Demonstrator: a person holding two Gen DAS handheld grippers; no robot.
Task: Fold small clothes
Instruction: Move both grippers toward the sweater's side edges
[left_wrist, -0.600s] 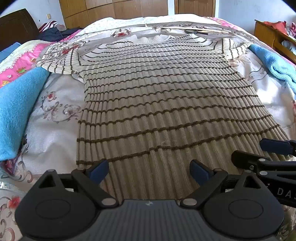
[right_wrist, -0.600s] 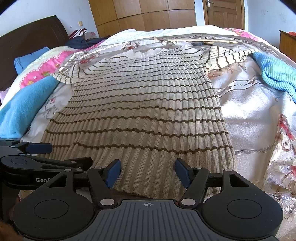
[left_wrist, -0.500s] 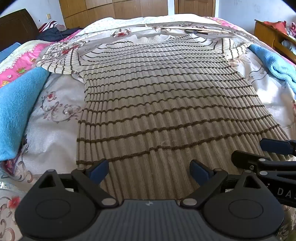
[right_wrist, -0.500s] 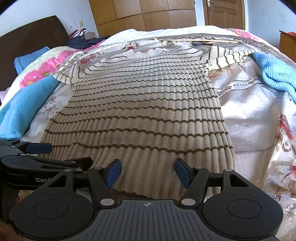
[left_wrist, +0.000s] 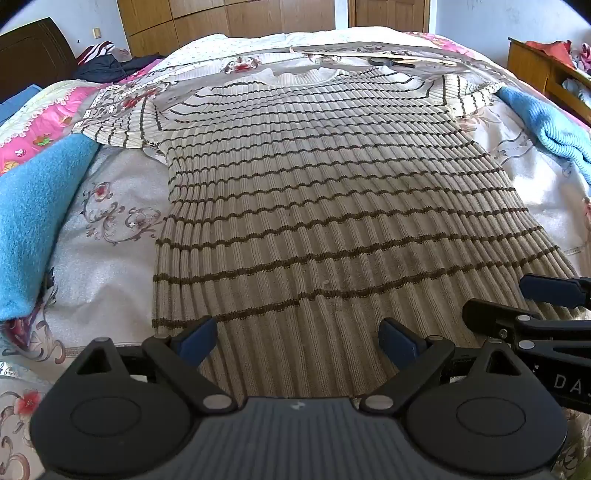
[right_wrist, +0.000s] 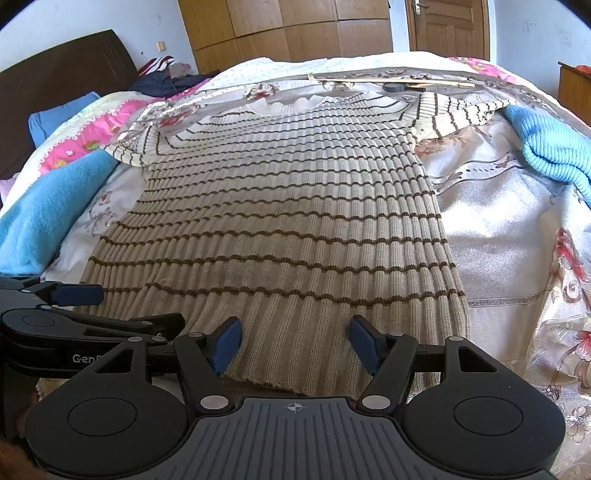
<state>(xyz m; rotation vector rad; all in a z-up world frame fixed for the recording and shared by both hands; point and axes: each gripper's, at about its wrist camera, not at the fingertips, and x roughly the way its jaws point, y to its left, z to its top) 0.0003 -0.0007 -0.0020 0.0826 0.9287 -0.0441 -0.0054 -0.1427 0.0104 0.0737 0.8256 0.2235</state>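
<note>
Left wrist view: a beige ribbed sweater with thin brown stripes (left_wrist: 332, 206) lies spread flat, front up, on a bed covered by a pale floral bedspread (left_wrist: 107, 258). Its collar points away from the camera and its hem is nearest, with short sleeves stretched to either side. The left gripper (left_wrist: 297, 341) sits low over the hem's left half, its blue-tipped fingers spread wide with knit fabric visible between them, pinching nothing. At the right edge, the right gripper (left_wrist: 546, 299) appears side-on over the hem's right corner. A blue towel (left_wrist: 33, 221) lies to the left of the sweater, and a blue knit garment (left_wrist: 543, 125) lies to the right.

Right wrist view: the same sweater (right_wrist: 288, 221) fills the middle of the bed. The right gripper (right_wrist: 295, 343) rests over the hem's right half, fingers spread apart and holding nothing. The left gripper (right_wrist: 74, 306) shows at the lower left, beside the hem's left corner. Thin wooden sticks (right_wrist: 391, 79) lie beyond the collar. A dark headboard (right_wrist: 55, 85) and wooden wardrobe doors (right_wrist: 288, 29) stand behind the bed.
</note>
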